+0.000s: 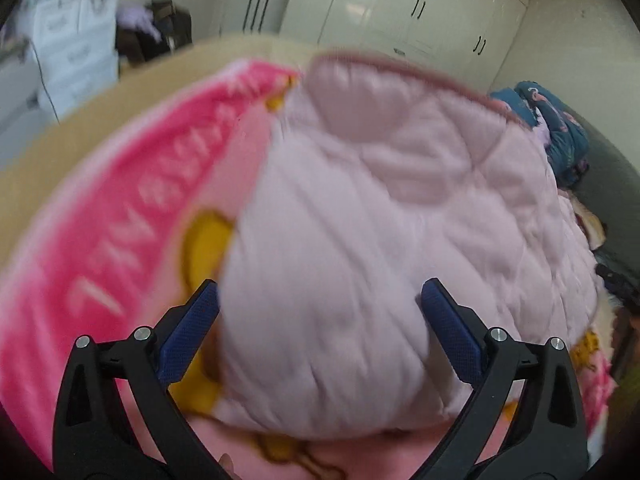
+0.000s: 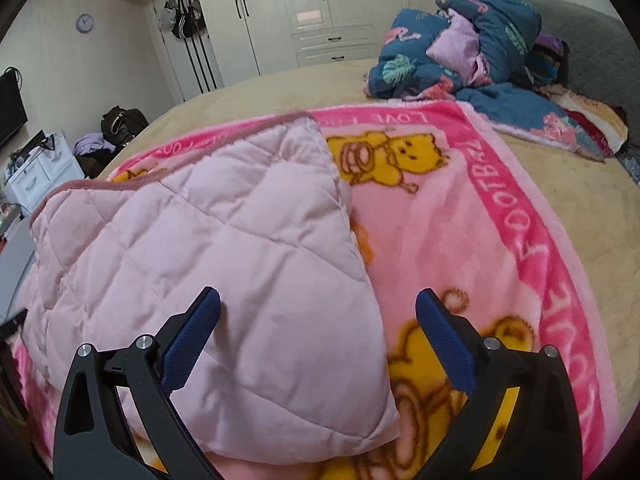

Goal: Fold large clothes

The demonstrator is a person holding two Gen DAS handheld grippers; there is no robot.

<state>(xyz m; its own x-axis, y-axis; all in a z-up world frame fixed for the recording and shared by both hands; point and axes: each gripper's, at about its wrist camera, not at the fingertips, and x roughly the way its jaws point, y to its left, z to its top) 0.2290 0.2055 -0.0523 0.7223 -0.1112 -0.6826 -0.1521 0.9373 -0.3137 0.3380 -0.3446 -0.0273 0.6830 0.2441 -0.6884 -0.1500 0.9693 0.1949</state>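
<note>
Quilted, pale pink and padded, the folded garment (image 2: 224, 264) lies on a pink cartoon-bear blanket (image 2: 460, 240) spread over the tan bed (image 2: 560, 184). In the right wrist view it fills the frame from about 6 o'clock up to 11 o'clock, with its near corner low at 6 o'clock and its darker bound hem running along the far edge at 10 to 11 o'clock.

Nearest the lens, the right gripper (image 2: 318, 306) has its jaws spread wide and empty, one blue pad over the garment's near panel, the other over the blanket; whether they touch the cloth I cannot tell. The left gripper (image 1: 320, 292) is likewise wide apart with nothing clamped, and the garment (image 1: 380, 220) bulges between its fingers, though that view is blurred.

Judging by the puffed stitching and soft creases, the piece should be light, thick and springy: it will compress under the pads and tend to puff back open, and its smooth shell may slip. Several layers already look stacked, so a shallow pinch risks taking only the top one. The firmer places to grip seem to be the corners and the bound hem, with the jaws pushed well in over the full thickness. The plush blanket beneath could get caught in a low grasp.

Farther off, at 1 o'clock in the right view, a heap of blue patterned bedding (image 2: 460, 40) sits near the grey headboard (image 2: 592, 48), well apart from the work. White wardrobes (image 2: 320, 8) line the wall at 12 o'clock.
</note>
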